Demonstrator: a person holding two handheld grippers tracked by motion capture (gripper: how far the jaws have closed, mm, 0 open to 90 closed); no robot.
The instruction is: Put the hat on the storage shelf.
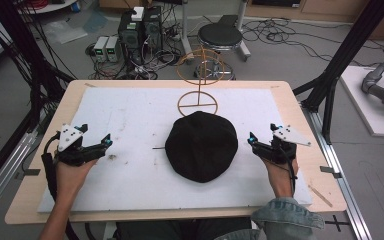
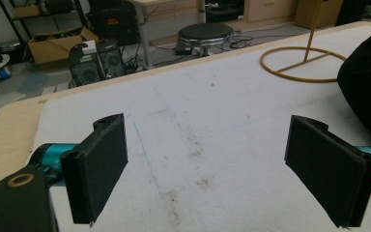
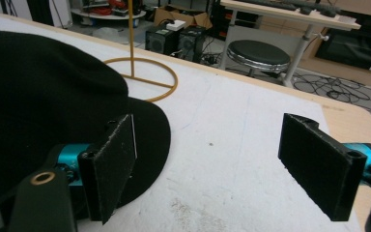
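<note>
Our forearms are coming in from bottom edge — we are holding left gripper and right gripper low over white mat on surface. Both sets of jaws are standing wide open, gripping nothing. Black cap is lying flat at mat's middle, between grippers — right gripper just beside its brim, left one well apart. Yellow wire stand is standing just behind cap.

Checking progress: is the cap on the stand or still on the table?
On the table: the black cap lies flat on the white mat, in front of the empty wire stand.
</note>
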